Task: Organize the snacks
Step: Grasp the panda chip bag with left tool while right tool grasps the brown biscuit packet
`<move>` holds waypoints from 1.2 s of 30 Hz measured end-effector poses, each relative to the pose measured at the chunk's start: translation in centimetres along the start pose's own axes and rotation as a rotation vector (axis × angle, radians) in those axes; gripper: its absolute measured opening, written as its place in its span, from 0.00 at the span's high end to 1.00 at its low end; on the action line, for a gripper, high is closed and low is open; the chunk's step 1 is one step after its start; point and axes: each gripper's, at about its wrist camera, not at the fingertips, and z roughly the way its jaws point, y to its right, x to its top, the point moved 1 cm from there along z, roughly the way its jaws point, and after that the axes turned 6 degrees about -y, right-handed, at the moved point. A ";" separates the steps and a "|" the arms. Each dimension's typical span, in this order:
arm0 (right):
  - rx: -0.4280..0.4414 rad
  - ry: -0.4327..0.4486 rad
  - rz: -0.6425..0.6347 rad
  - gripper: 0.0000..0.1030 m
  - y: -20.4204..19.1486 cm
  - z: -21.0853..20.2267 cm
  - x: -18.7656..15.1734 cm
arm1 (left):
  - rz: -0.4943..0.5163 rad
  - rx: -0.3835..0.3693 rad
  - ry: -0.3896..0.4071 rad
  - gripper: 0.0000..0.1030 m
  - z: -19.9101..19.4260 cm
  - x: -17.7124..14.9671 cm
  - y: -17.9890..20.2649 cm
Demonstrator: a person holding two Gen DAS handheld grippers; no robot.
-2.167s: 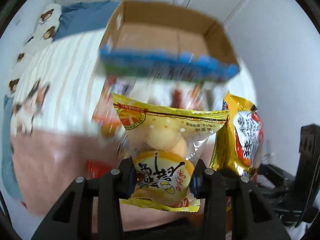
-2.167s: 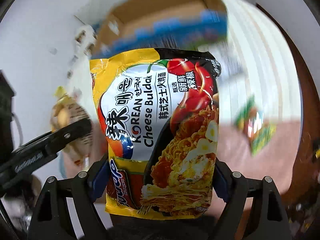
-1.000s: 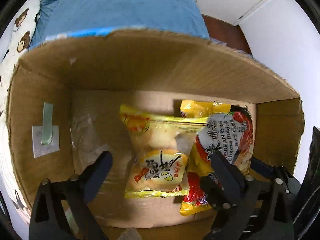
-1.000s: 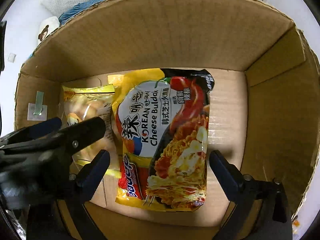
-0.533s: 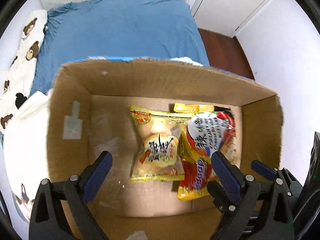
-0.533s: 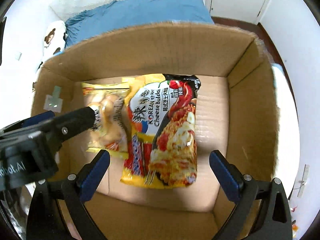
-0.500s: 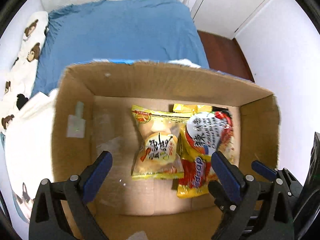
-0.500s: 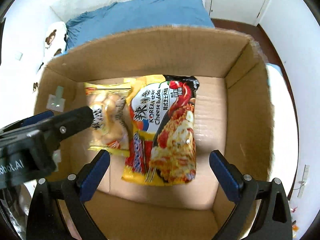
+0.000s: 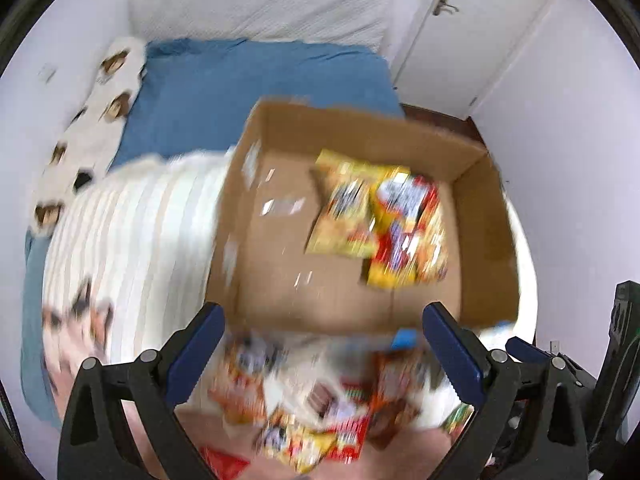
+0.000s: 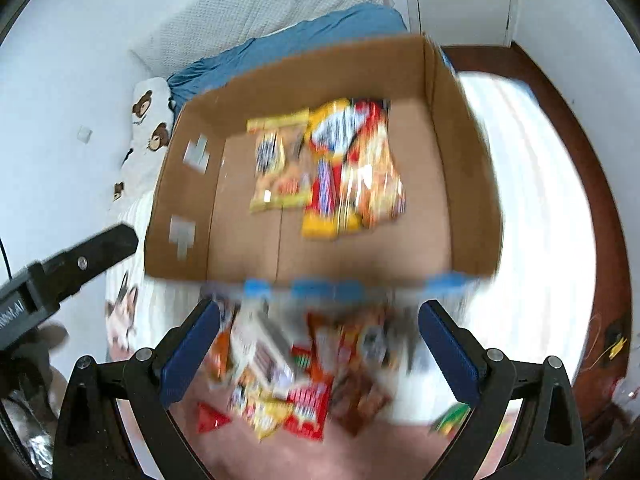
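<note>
An open cardboard box [image 9: 276,216] [image 10: 460,184] stands on the bed. Inside lie a yellow bun packet [image 9: 340,212] [image 10: 278,168] and, to its right, a Korean cheese noodle packet [image 9: 408,232] [image 10: 356,172]. My left gripper [image 9: 324,344] is open and empty, above the box's near wall. My right gripper [image 10: 318,340] is open and empty too. A blurred pile of loose snack packets [image 9: 312,400] [image 10: 296,384] lies on the bed in front of the box, between the fingers of each gripper.
The bed has a striped white cover [image 9: 132,240], a blue blanket [image 9: 248,88] and a bear-print pillow [image 10: 150,120] behind the box. White wall and door [image 9: 472,32] at the back right. The left gripper's finger [image 10: 80,260] shows at the right view's left.
Both grippers have pulled back up and away from the box, open and empty. The two packets stay in the box. The loose snack pile has come into view below.
</note>
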 end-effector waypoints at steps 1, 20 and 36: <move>0.004 -0.009 0.001 0.02 0.0 0.7 -1.2 | -0.026 0.002 -0.030 0.02 0.5 -1.8 -1.2; 0.022 -0.128 0.284 0.16 6.9 16.0 -11.5 | -0.574 -0.144 -0.411 0.30 18.3 -14.5 -9.5; -0.153 -0.199 0.017 0.48 6.5 16.8 -14.2 | -0.051 0.156 -0.365 0.42 17.5 -17.7 -4.2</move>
